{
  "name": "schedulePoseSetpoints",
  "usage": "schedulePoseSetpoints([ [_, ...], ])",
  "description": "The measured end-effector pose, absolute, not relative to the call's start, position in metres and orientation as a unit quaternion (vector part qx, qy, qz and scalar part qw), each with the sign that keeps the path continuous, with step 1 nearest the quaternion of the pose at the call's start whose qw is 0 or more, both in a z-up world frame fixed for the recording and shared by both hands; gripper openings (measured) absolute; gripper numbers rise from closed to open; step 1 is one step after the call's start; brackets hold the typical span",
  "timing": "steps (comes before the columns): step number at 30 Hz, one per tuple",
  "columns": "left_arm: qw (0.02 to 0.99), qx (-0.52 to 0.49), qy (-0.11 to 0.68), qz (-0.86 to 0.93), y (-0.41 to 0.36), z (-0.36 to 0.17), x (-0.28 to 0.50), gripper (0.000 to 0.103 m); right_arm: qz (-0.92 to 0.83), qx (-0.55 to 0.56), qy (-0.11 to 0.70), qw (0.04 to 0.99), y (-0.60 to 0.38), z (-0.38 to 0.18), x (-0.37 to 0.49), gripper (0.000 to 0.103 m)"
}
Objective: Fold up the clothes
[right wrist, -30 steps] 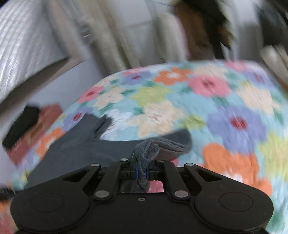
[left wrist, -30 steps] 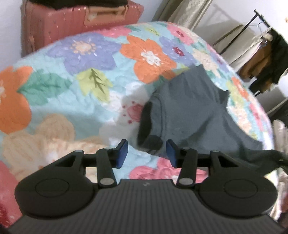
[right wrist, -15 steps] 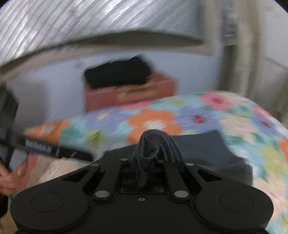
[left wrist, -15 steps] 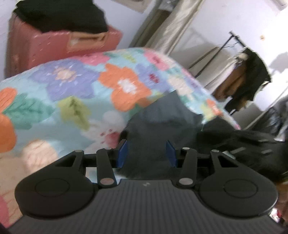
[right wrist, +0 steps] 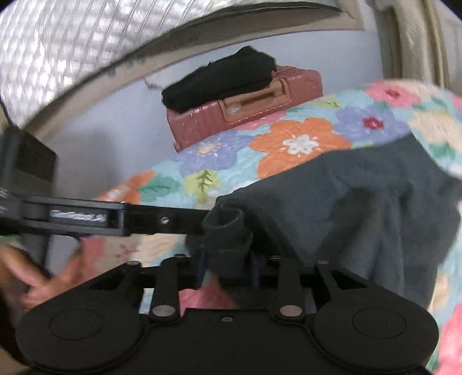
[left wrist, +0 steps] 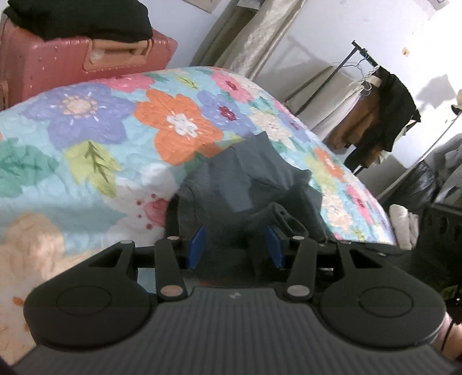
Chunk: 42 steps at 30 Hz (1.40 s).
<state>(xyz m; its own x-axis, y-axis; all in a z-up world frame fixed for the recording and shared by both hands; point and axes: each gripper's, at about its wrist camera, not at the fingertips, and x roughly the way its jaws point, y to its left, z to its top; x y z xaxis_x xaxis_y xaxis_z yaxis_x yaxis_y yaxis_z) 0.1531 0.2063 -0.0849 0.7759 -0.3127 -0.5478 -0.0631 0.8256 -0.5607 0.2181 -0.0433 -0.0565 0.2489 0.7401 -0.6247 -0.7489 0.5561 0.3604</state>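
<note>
Counting one garment here: a single dark grey t-shirt [left wrist: 254, 184] spread on the floral quilt [left wrist: 86, 138], partly lifted off it. Seen from the left wrist camera, sits dead centre, running from about 12 o'clock down to the gripper at 6.

Left gripper [left wrist: 235, 245]: two blue pads [left wrist: 197, 242] wide apart, with a fold of grey fabric bunched in the gap between them. Not pinched, just loose cloth sitting there (can't tell if it touches either pad).

Right gripper [right wrist: 228, 262]: fingers nearly closed, clamping a rolled-up wad of the same t-shirt [right wrist: 361, 207] that sticks up above them. Rest of the fabric trails off toward 2 o'clock across the quilt [right wrist: 288, 138].

Also spotted from the right wrist camera: the left gripper's body as a black bar [right wrist: 86, 219] coming in from 9 o'clock, its tip right at the wad, plus one bare hand [right wrist: 31, 277] at 8 o'clock.

Background count: one pink suitcase [left wrist: 57, 63] at 11 o'clock with one black folded pile [left wrist: 78, 17] on top, one clothes rack [left wrist: 375, 95] at 2 o'clock with dark and brown garments hanging (too blurry to count).
</note>
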Motion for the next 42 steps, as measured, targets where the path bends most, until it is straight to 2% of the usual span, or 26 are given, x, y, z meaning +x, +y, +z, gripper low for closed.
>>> schedulePoseSetpoints([
  [5,0.901,-0.286,0.319,-0.067,0.209,-0.081,0.149,0.047,0.443,0.070,0.395,0.802,-0.097,-0.049,0.208,0.042],
  [10,0.904,-0.291,0.303,-0.082,0.209,-0.077,0.149,0.051,0.388,0.108,0.399,0.824,-0.128,-0.050,0.217,0.054],
  [15,0.895,-0.290,0.324,-0.097,0.198,-0.082,0.154,0.056,0.354,0.133,0.418,0.826,-0.135,-0.065,0.233,0.054],
  [17,0.900,-0.273,0.326,-0.099,0.192,-0.082,0.154,0.060,0.343,0.134,0.428,0.825,-0.133,-0.073,0.237,0.054],
  [22,0.908,-0.213,0.350,-0.089,0.174,-0.089,0.163,0.061,0.364,0.106,0.446,0.811,-0.115,-0.087,0.255,0.057],
  [24,0.915,-0.192,0.347,-0.075,0.168,-0.092,0.164,0.058,0.378,0.085,0.444,0.808,-0.099,-0.084,0.264,0.056],
  [26,0.920,-0.181,0.339,-0.072,0.164,-0.092,0.164,0.030,0.388,0.069,0.438,0.808,-0.085,-0.077,0.273,0.037],
  [27,0.924,-0.172,0.334,-0.076,0.162,-0.090,0.163,0.013,0.393,0.061,0.435,0.808,-0.077,-0.074,0.278,0.021],
  [29,0.928,-0.159,0.326,-0.089,0.158,-0.087,0.159,0.004,0.403,0.046,0.430,0.807,-0.063,-0.068,0.287,0.016],
  [30,0.924,-0.170,0.326,-0.099,0.160,-0.086,0.158,0.004,0.409,0.038,0.427,0.806,-0.055,-0.065,0.291,0.015],
  [36,0.906,-0.232,0.334,-0.116,0.174,-0.088,0.157,0.004,0.418,0.039,0.459,0.783,-0.017,-0.047,0.325,0.016],
  [38,0.902,-0.233,0.347,-0.110,0.177,-0.090,0.157,0.004,0.417,0.064,0.471,0.775,-0.014,-0.048,0.336,0.026],
  [40,0.896,-0.233,0.362,-0.105,0.179,-0.093,0.156,0.004,0.425,0.099,0.478,0.763,-0.016,-0.051,0.340,0.043],
  [42,0.894,-0.235,0.368,-0.104,0.181,-0.095,0.156,0.006,0.433,0.131,0.481,0.752,-0.019,-0.053,0.340,0.050],
])
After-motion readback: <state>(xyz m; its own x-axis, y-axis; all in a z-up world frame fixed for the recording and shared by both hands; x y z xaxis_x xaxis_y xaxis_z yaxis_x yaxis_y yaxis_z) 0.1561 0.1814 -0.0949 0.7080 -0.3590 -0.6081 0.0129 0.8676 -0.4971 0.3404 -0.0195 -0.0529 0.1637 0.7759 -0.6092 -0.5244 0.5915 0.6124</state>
